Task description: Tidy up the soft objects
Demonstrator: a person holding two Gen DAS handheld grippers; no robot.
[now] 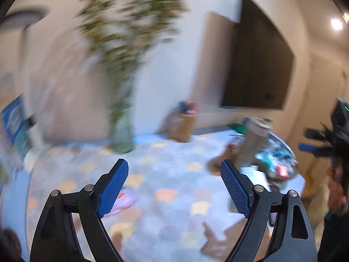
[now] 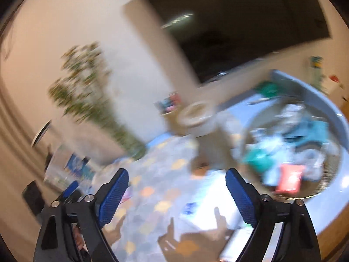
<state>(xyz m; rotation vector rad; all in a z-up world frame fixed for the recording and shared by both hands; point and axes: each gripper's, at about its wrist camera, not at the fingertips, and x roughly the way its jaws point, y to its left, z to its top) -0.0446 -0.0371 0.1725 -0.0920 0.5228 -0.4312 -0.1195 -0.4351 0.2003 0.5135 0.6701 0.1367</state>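
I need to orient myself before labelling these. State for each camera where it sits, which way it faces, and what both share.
Left wrist: sits on the left claw, looking forward and slightly down over the patterned tablecloth toward the vase of greenery and dark wall screen; its open blue pads show, the right claw at the right edge.
Right wrist: sits on the right claw, facing the basket of soft items; its open pads show, the left claw at lower left.
Shared: tablecloth, vase, screen, basket; both blurred.

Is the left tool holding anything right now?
No. The left tool stands wide open, and only the patterned tablecloth shows between its blue pads.
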